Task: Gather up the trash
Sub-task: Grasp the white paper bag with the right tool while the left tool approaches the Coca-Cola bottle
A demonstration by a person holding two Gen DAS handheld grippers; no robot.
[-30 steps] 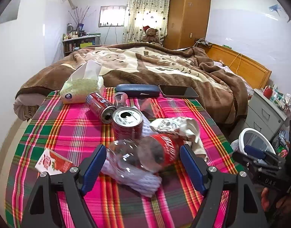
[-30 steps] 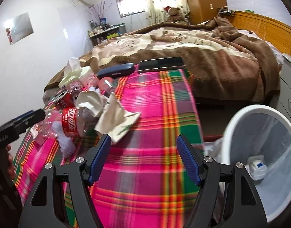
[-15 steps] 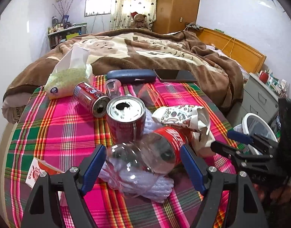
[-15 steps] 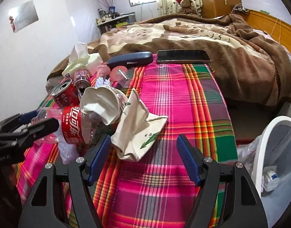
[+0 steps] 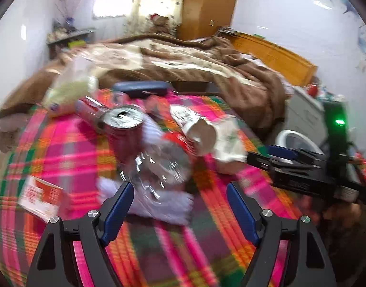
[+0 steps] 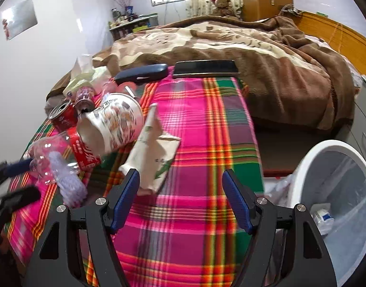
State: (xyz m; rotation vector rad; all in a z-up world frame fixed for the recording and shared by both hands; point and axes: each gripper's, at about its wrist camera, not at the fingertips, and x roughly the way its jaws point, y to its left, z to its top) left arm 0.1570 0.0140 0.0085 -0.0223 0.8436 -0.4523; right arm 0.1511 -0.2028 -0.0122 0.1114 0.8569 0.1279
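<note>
Meanwhile, the left gripper point(image 5: 179, 197) hangs with jaws spread before the clear plastic bottle point(image 5: 159, 165), while the right gripper point(image 6: 180, 192), jaws likewise spread, holds nothing above the plaid cloth point(image 6: 195, 124).

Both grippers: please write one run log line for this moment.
left gripper: open, at plastic bottle | right gripper: open, near paper bag | bin: beside table

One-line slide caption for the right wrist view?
Open right tongs hover over the plaid cloth beside a paper bag.
</note>
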